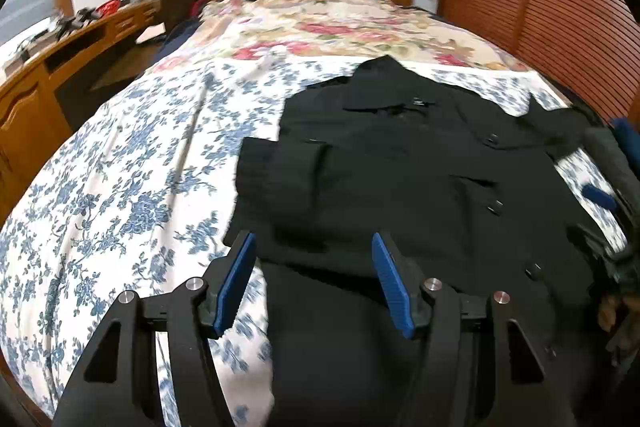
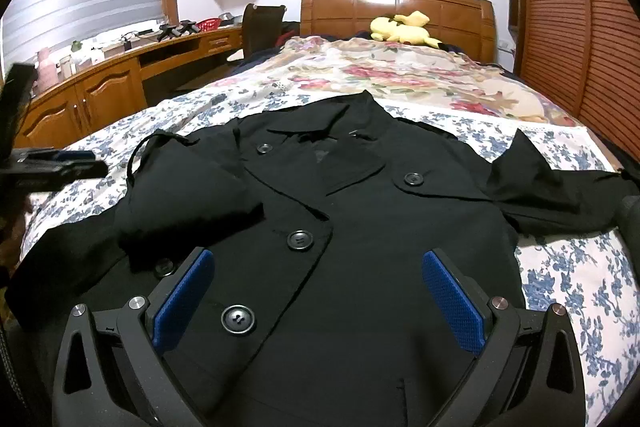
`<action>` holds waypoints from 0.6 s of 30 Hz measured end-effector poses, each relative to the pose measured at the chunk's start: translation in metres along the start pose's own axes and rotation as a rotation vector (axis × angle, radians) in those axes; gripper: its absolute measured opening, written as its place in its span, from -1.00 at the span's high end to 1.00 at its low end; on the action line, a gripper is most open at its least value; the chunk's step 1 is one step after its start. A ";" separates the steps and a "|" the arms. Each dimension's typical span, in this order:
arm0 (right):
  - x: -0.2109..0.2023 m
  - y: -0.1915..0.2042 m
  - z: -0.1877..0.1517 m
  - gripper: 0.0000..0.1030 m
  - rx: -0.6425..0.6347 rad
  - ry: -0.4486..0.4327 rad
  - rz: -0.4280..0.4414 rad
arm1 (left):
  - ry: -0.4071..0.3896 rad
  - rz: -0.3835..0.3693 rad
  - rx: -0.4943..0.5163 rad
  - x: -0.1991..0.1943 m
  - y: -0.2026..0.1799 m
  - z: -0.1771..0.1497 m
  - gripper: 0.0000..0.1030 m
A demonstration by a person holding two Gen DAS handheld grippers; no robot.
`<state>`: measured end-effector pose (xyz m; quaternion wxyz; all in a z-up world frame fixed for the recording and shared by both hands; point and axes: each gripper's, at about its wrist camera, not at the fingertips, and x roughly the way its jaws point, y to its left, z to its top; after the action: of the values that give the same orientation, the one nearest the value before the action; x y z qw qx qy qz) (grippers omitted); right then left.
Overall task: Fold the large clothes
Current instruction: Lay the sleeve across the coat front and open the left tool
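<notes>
A black buttoned coat [image 2: 360,227] lies front-up on the bed, collar toward the headboard. Its left sleeve [image 2: 188,187] is folded in over the chest; its right sleeve [image 2: 560,195] stretches out to the right. In the left wrist view the coat [image 1: 420,167] fills the centre and right. My left gripper [image 1: 314,247] is open and empty above the coat's left lower edge. My right gripper [image 2: 318,263] is open and empty above the coat's lower front. The left gripper also shows at the left edge of the right wrist view [image 2: 60,165], and the right gripper at the right edge of the left wrist view [image 1: 612,163].
The bed has a blue floral sheet [image 1: 120,195] and a red floral quilt [image 2: 400,75] nearer the wooden headboard [image 2: 396,7]. A yellow plush toy [image 2: 400,29] lies by the headboard. A wooden desk [image 2: 120,79] runs along the left; a slatted wardrobe [image 2: 580,27] stands on the right.
</notes>
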<state>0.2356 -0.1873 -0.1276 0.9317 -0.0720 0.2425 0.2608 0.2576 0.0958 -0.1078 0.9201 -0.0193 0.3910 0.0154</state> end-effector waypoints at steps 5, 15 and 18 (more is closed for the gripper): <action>0.003 -0.001 0.000 -1.00 -0.012 0.011 0.004 | 0.010 0.037 -0.024 0.022 0.014 0.017 -0.19; -0.002 -0.007 0.002 -1.00 -0.011 0.008 0.006 | 0.063 0.052 0.002 0.052 0.009 0.036 0.46; -0.006 -0.008 0.001 -1.00 -0.012 0.001 0.000 | 0.064 0.060 0.000 0.051 0.006 0.040 0.91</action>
<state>0.2355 -0.1963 -0.1233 0.9311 -0.0777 0.2412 0.2622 0.3219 0.1043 -0.1171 0.9063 -0.0081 0.4205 0.0424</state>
